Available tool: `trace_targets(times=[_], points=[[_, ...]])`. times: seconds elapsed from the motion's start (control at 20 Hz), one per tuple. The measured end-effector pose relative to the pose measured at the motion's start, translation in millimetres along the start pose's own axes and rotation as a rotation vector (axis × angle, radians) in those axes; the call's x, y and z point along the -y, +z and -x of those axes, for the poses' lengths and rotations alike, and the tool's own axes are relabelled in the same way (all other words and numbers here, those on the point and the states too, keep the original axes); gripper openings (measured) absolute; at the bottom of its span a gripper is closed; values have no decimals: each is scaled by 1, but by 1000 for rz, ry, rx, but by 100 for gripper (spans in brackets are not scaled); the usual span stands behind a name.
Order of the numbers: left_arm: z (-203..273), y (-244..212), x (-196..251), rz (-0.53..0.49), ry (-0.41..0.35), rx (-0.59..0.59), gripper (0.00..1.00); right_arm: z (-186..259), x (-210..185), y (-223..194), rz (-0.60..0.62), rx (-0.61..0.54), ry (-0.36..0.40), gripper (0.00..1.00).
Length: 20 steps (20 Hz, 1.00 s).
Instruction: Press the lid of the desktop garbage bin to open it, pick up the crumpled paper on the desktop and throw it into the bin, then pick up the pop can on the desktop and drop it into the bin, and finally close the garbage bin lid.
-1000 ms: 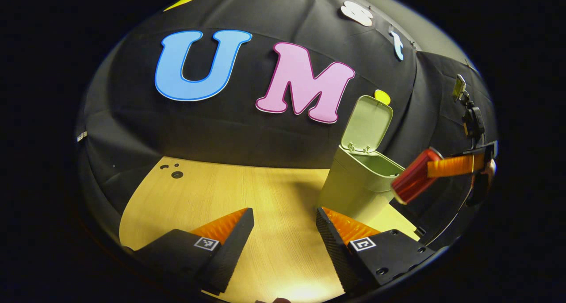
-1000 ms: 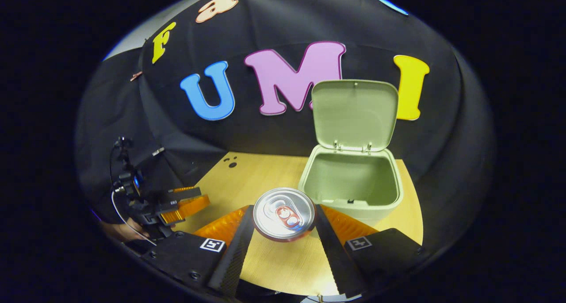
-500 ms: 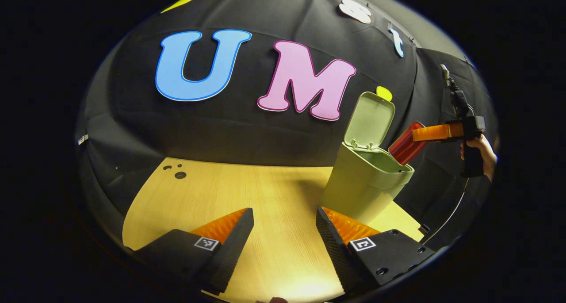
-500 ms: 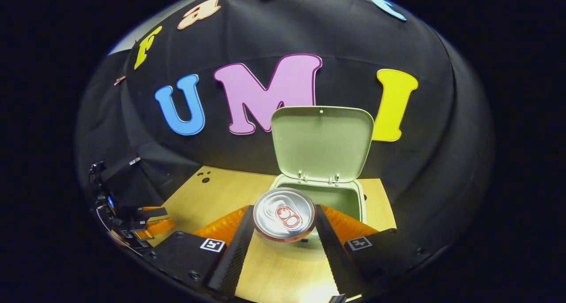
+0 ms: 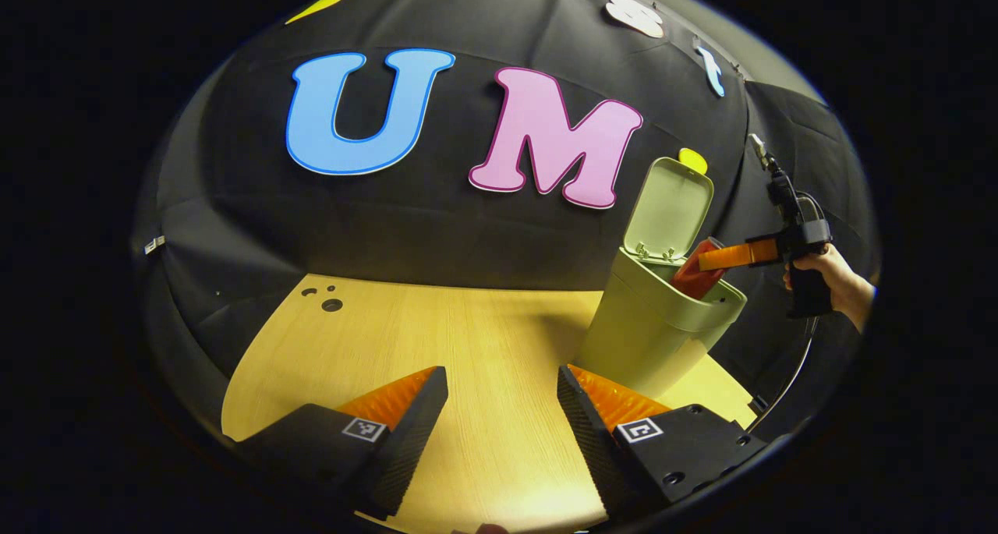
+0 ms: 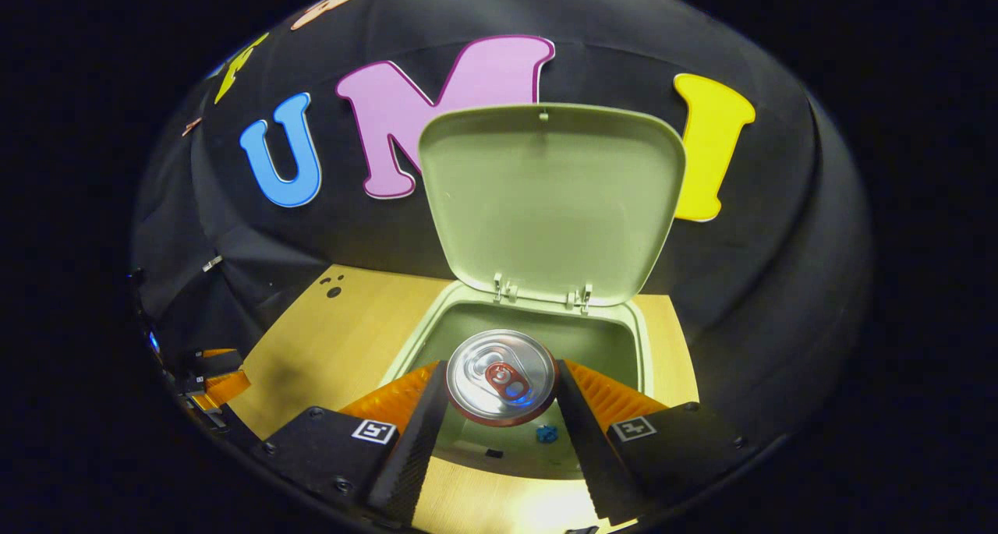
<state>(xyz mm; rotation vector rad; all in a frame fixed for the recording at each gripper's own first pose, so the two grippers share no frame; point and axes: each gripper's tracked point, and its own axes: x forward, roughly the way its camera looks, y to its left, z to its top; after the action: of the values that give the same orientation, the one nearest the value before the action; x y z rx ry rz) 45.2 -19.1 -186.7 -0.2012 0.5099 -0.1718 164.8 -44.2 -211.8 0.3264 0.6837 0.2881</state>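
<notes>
Right gripper [image 6: 500, 390]: both fingers are clamping the pop can [image 6: 500, 376] by its sides, lid end facing my camera. I am holding it over the mouth of the garbage bin [image 6: 641, 339]. From the left gripper view the can [image 5: 694, 273] is tilting base-down, its lower part already dipping inside the bin's rim [image 5: 706, 300], with my hand [image 5: 830, 277] to the right of the bin.

Change, item one: a second ago I was carrying the can in front of the bin and short of it; now it is sitting above the opening. Meaning: transport is done and, in my judgement, only the release is remaining for this step.

Lid [image 6: 550, 199]: standing upright on its hinges at the far side, fully open, so closing is still pending.

Crumpled paper: I cannot pick it out on the desktop [image 5: 468, 339]; the can is hiding most of the bin's inside, where a small blue object [image 6: 546, 434] is lying on the floor of the bin. Presumably the paper step is finished.

Left gripper [image 5: 499, 409]: jaws spread wide, holding nothing, hovering over the near part of the desktop, to the left of the bin [image 5: 647, 339] and apart from it. It is keeping much the same station as a second ago.
</notes>
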Motion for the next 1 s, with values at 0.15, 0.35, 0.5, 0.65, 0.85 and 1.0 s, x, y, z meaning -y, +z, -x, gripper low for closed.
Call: trace_targets(times=[0.15, 0.35, 0.5, 0.65, 0.85, 1.0], points=[[-2, -1, -1, 6, 11, -2, 92, -12, 2, -17, -14, -36, 9, 85], [0, -2, -2, 12, 27, -5, 92, -18, 6, -23, -26, -49, 12, 84], [2, -5, -1, 16, 33, -11, 92, -13, 5, -18, -42, -30, 23, 81], [4, -8, 1, 7, 37, -16, 92, -7, 5, -18, -47, -18, 25, 81], [10, -10, 4, -2, 33, -12, 92, 10, 3, -13, -60, 8, 26, 82], [15, -13, 7, 7, 24, -13, 92, 25, 2, -6, -50, 37, 13, 86]])
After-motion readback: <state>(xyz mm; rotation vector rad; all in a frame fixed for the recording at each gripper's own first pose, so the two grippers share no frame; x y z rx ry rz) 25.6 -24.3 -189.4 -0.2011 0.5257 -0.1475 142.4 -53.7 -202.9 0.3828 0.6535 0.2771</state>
